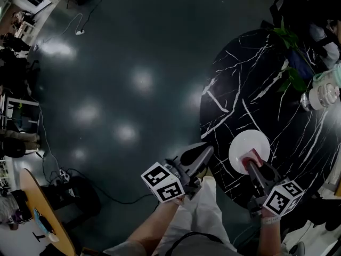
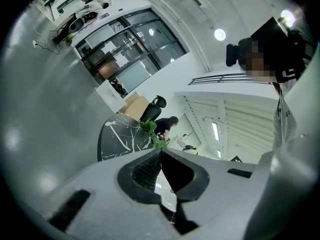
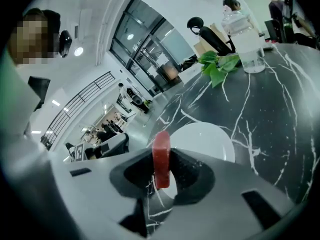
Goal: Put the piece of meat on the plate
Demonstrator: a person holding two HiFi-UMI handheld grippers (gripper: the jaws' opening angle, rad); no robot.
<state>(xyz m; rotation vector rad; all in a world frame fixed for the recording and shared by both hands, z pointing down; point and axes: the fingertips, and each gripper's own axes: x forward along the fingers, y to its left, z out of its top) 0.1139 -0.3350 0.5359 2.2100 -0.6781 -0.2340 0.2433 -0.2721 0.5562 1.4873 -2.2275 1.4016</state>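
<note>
A white plate sits near the front edge of the round black marble table. My right gripper reaches over the plate's near rim, shut on a flat red piece of meat. In the right gripper view the meat stands upright between the pads of the right gripper, with the plate just beyond and below it. My left gripper hangs left of the table, over the floor. Seen from its own camera, the left gripper has its tips together and nothing between them.
A clear water bottle lies on the table's far right, beside green leaves; both the bottle and leaves lie past the plate. A wooden table and cables are on the dark floor at left.
</note>
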